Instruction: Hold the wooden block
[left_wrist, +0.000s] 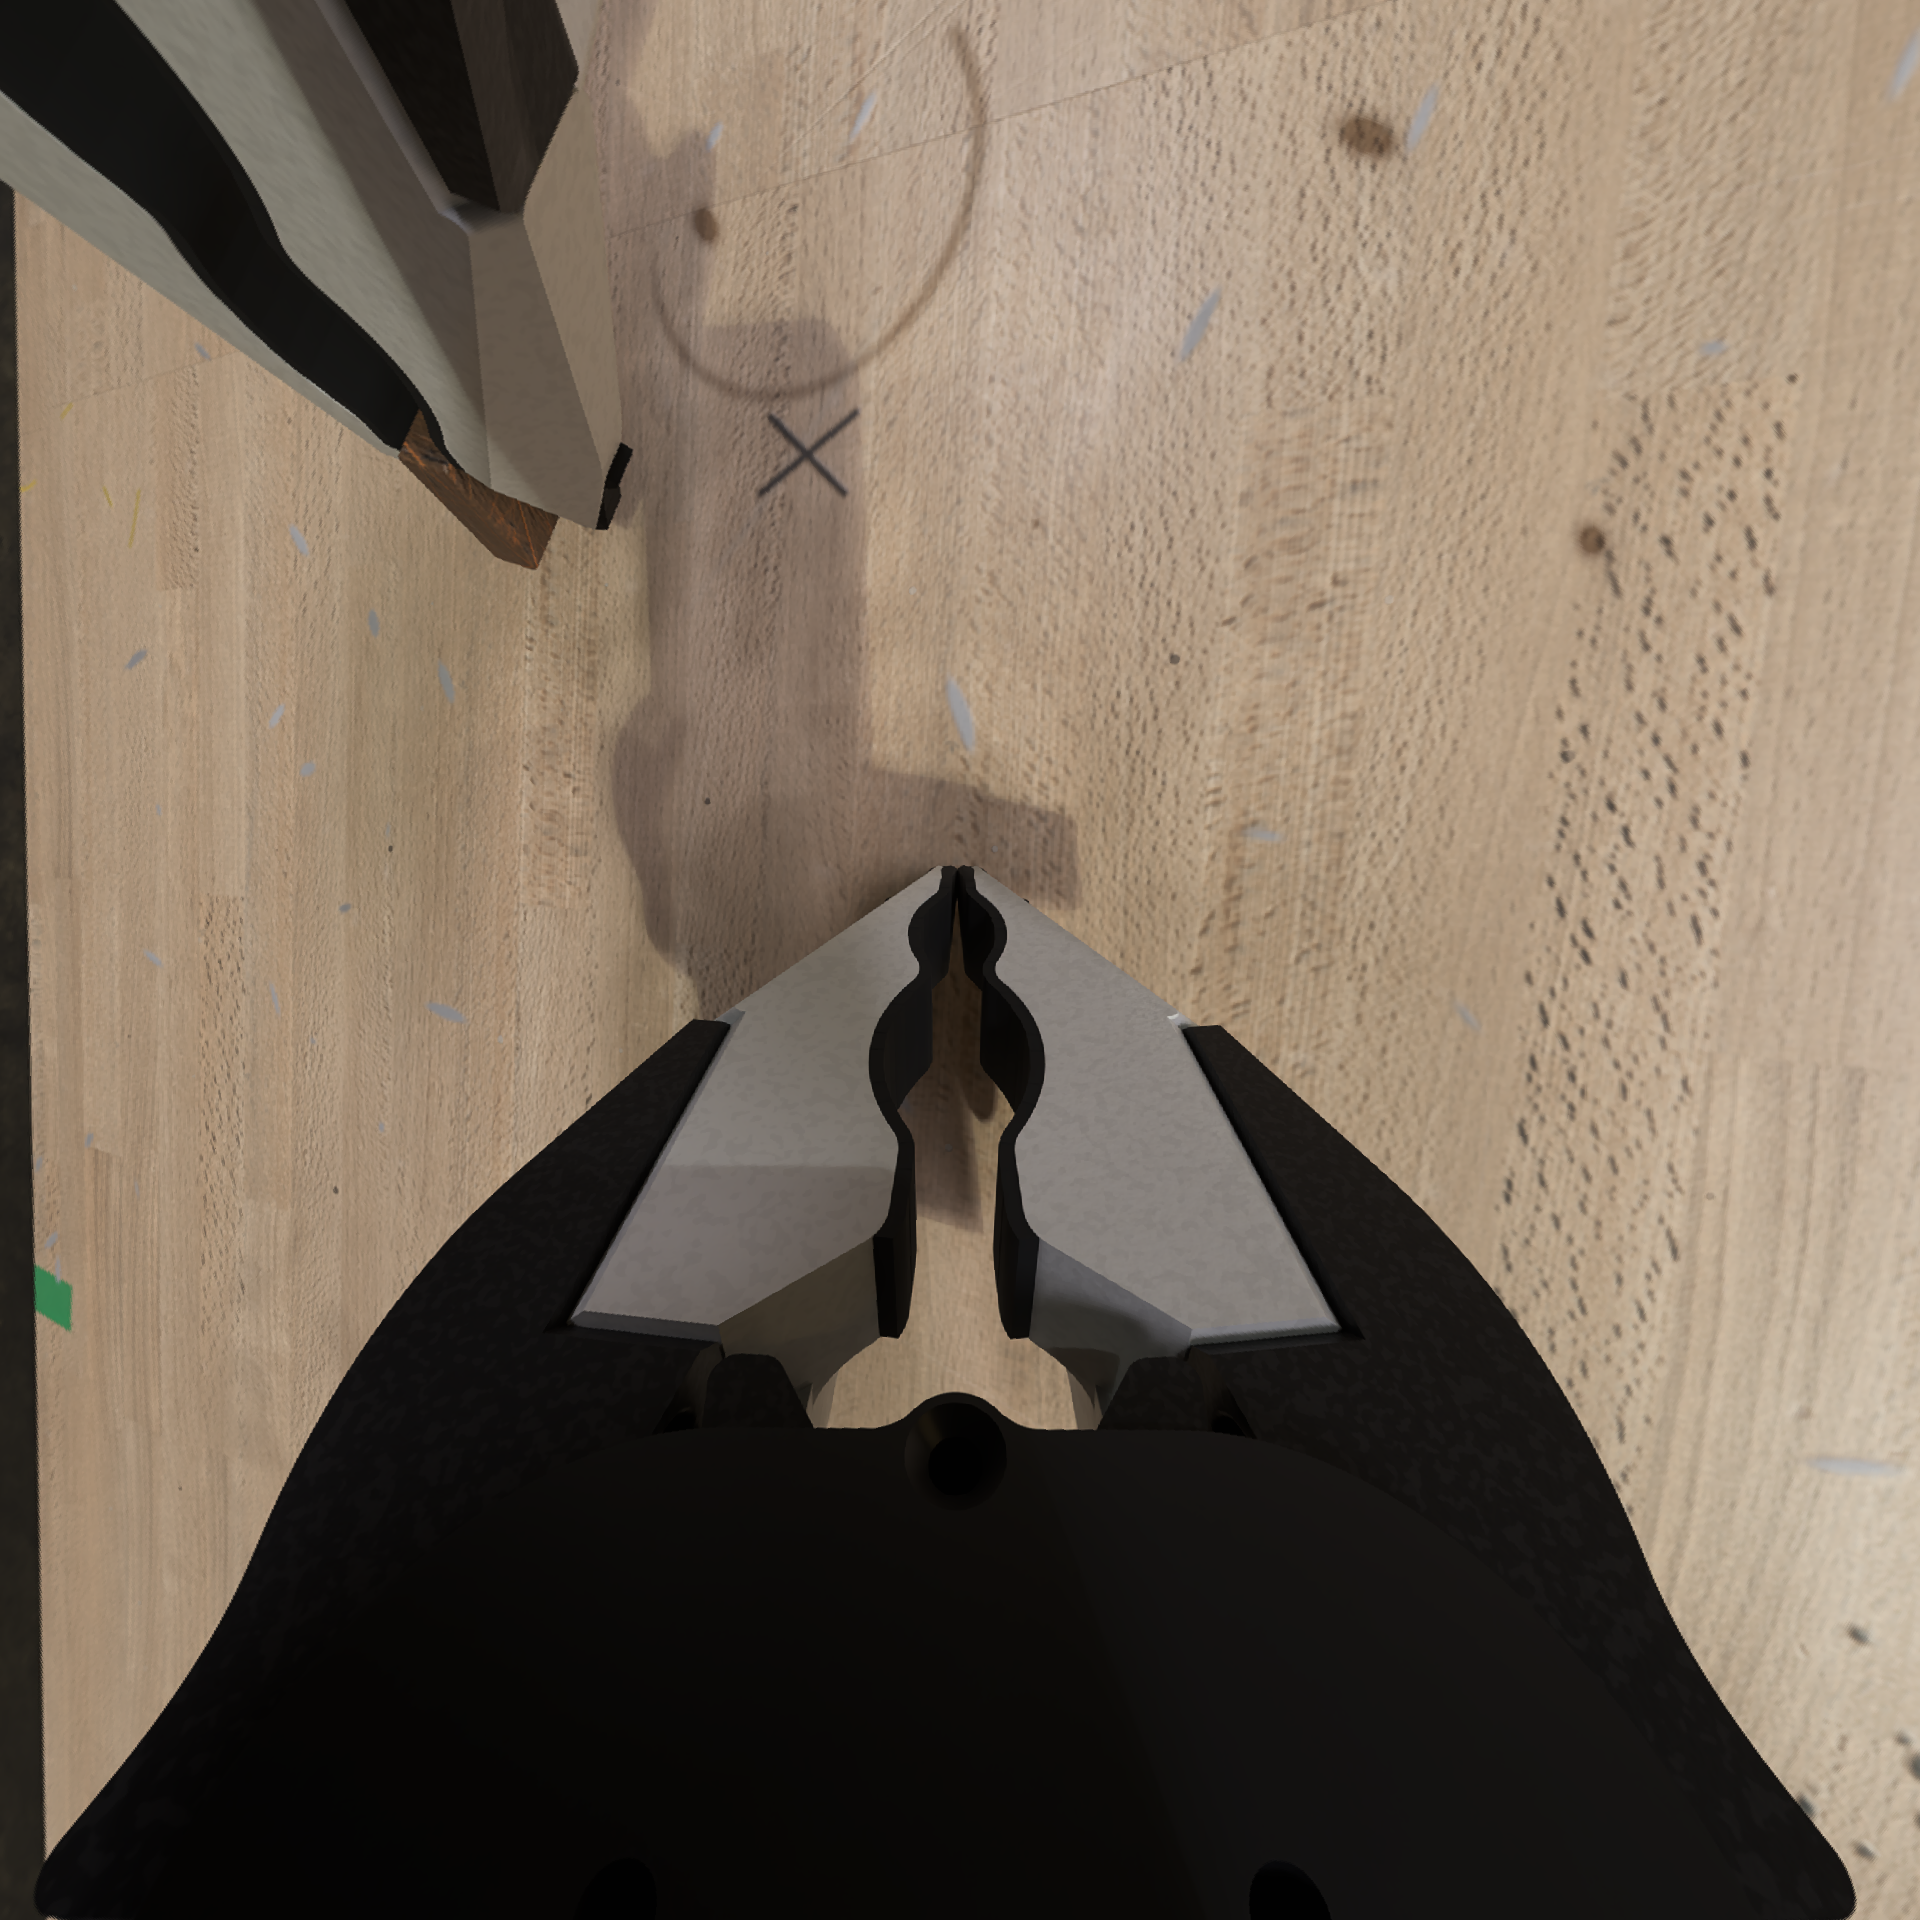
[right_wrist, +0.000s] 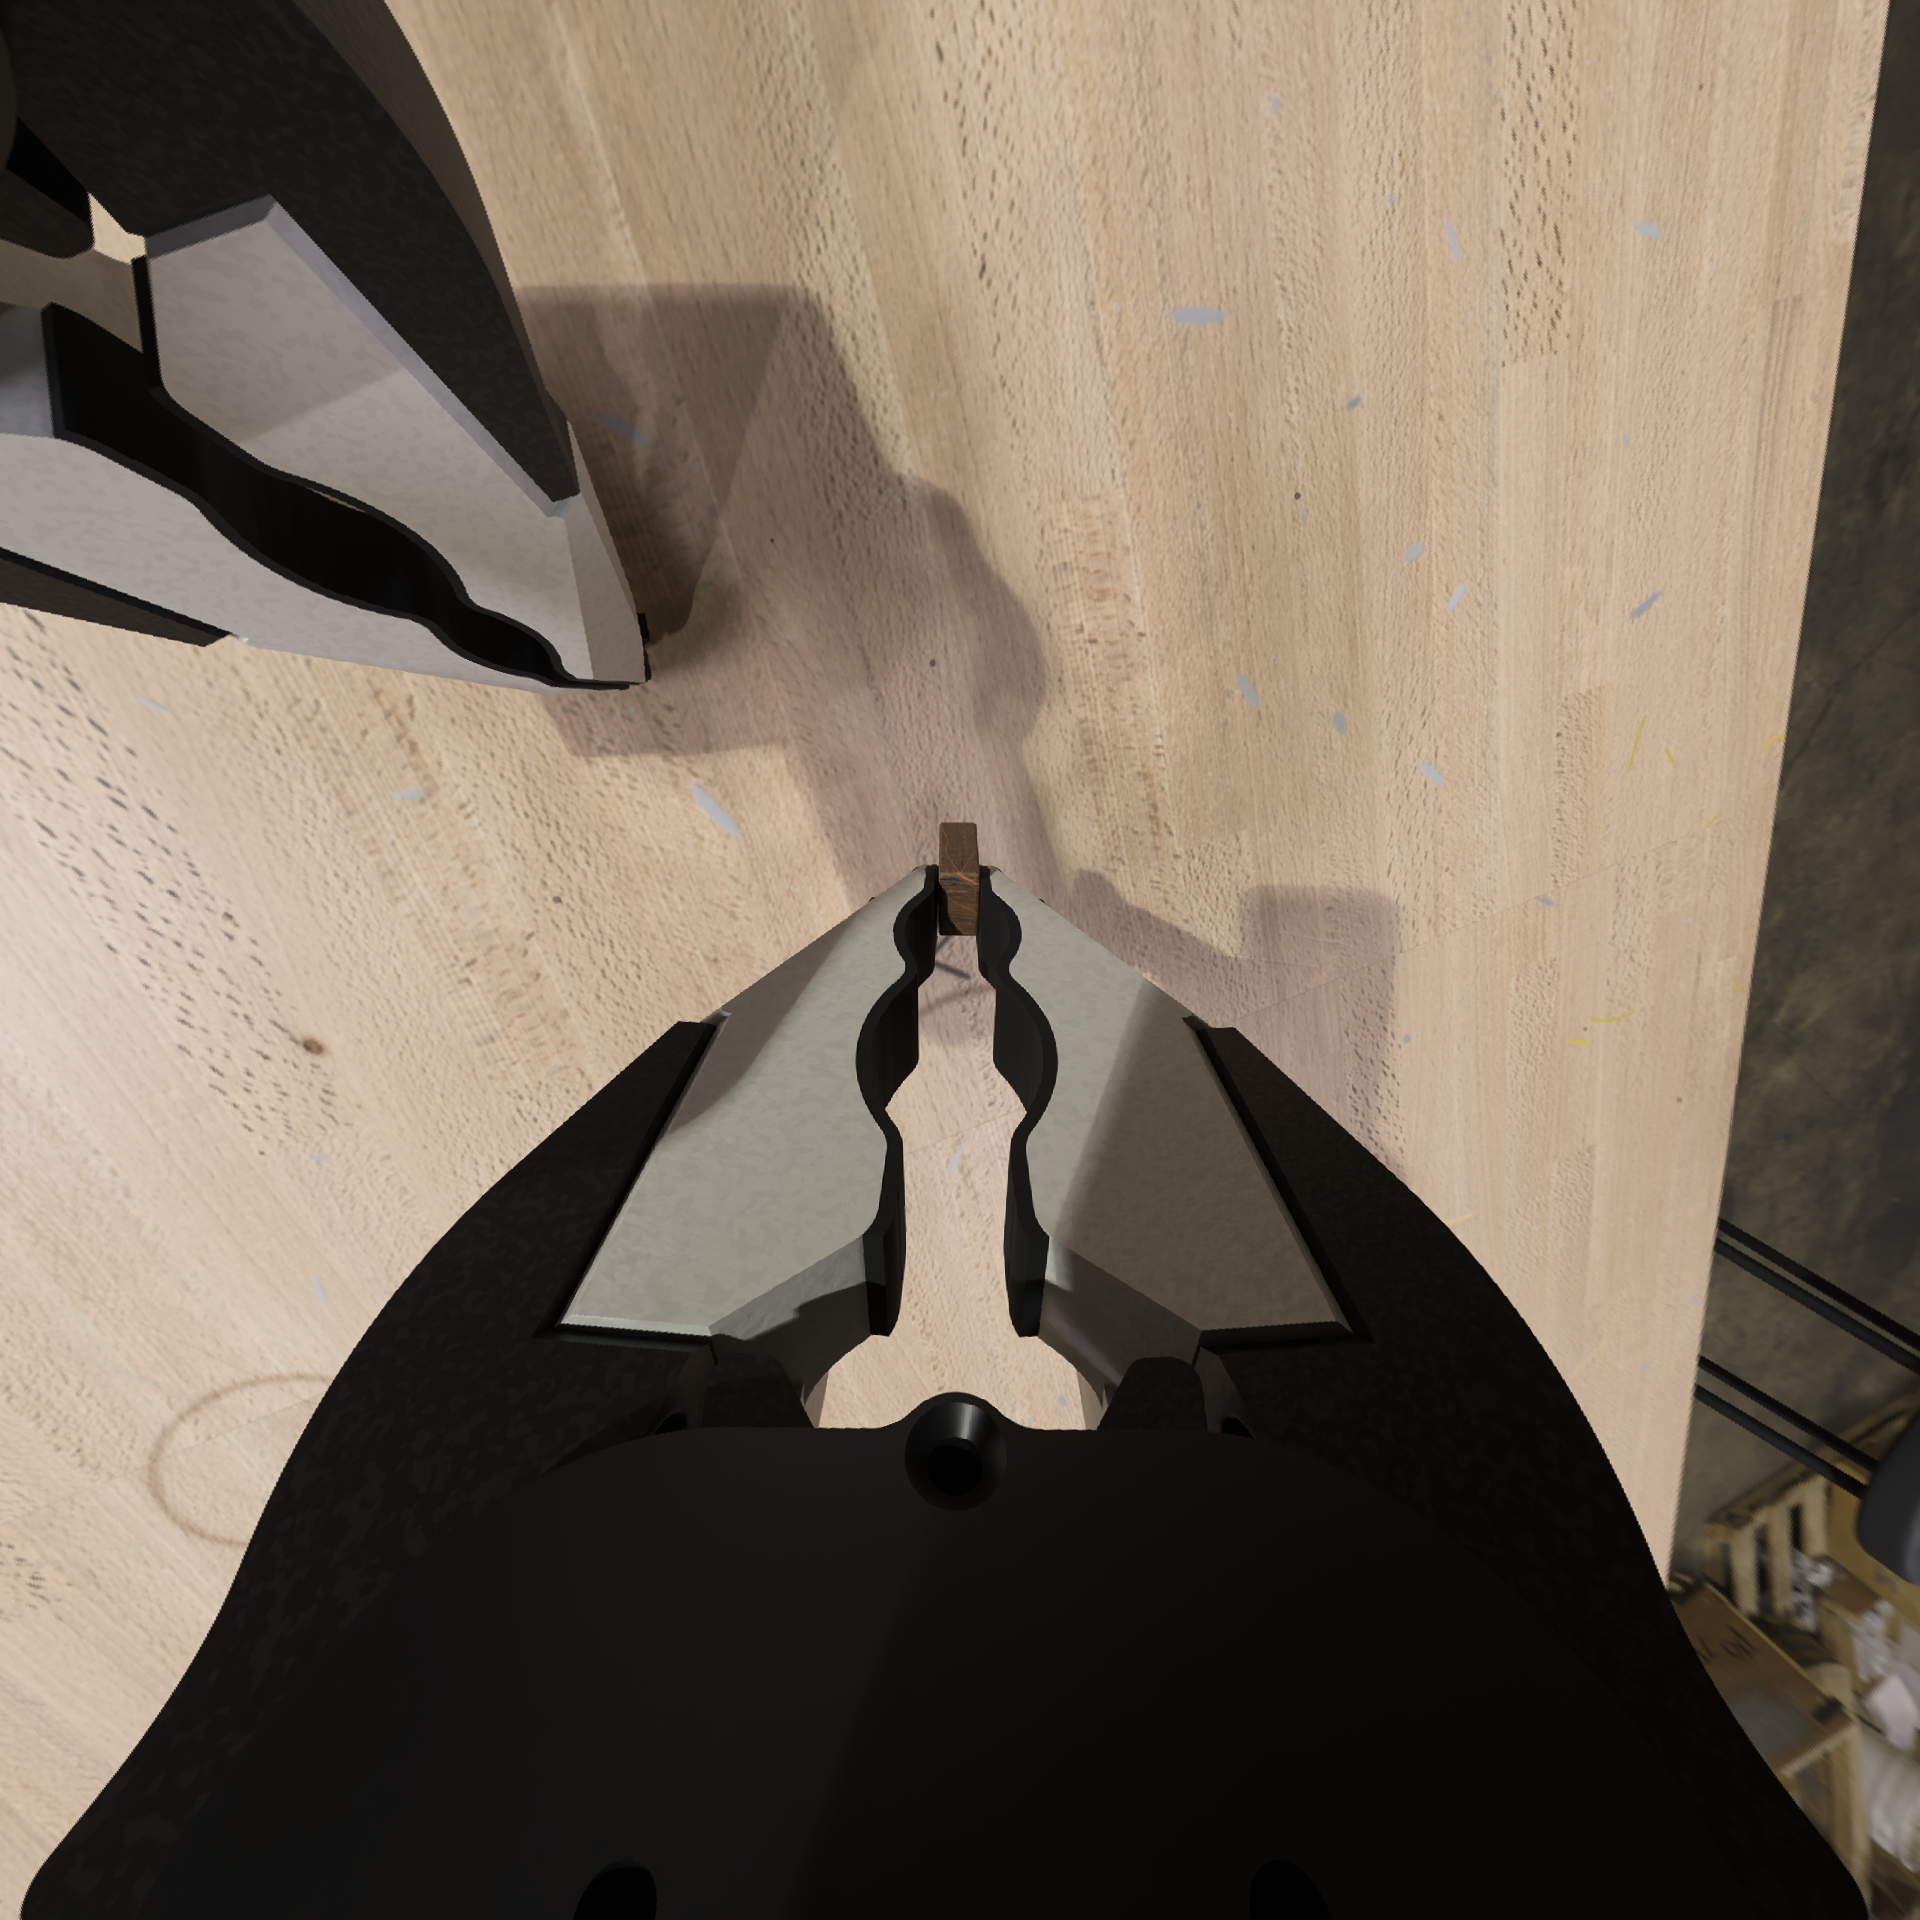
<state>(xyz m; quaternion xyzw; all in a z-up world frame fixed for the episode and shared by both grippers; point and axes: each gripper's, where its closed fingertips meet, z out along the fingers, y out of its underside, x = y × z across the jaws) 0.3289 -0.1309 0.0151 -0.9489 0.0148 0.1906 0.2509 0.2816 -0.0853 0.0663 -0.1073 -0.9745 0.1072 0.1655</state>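
The wooden block (right_wrist: 958, 878) is small, thin and dark brown. My right gripper (right_wrist: 958, 883) is shut on it at the fingertips and holds it above the wooden table (right_wrist: 1351, 520). In the left wrist view the block (left_wrist: 478, 509) pokes out from the right gripper's tips (left_wrist: 520, 488) at the upper left. My left gripper (left_wrist: 954, 875) is shut and empty, its tips touching above the table (left_wrist: 1351, 727). It also shows in the right wrist view (right_wrist: 634, 665) at the upper left, apart from the block.
A pencil cross (left_wrist: 808, 453) and a faint ring stain (left_wrist: 821, 229) mark the table between the grippers. The table edge runs down the right of the right wrist view (right_wrist: 1787, 727), with dark floor and boxes (right_wrist: 1787, 1662) beyond. A green scrap (left_wrist: 52, 1297) lies at the left edge.
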